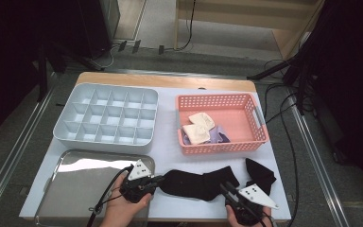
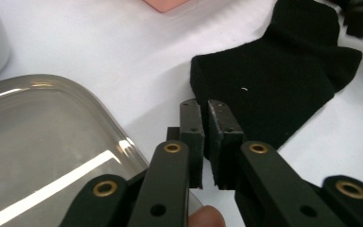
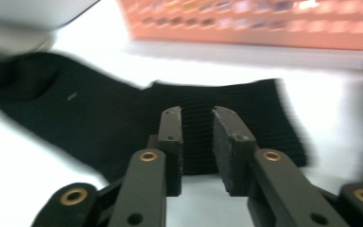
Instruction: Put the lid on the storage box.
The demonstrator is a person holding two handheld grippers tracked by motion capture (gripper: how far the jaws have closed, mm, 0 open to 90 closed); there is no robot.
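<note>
A black sock (image 1: 194, 183) (image 2: 274, 75) (image 3: 99, 123) lies flat along the table's front edge. My left gripper (image 1: 157, 182) (image 2: 204, 106) is at its left end, jaws nearly together and pinching the sock's edge. My right gripper (image 1: 224, 187) (image 3: 196, 113) sits at the ribbed cuff end; its jaws stand apart, the cuff shows in the gap, and the pads do not press on it. A second black sock (image 1: 260, 174) lies crumpled just right of the first.
A pink basket (image 1: 222, 149) at the right holds cream socks (image 1: 198, 127) and a lavender one. A grey compartment box (image 1: 106, 116) sits at the back left. A shiny metal tray (image 1: 75, 184) (image 2: 38, 142) lies beside my left gripper.
</note>
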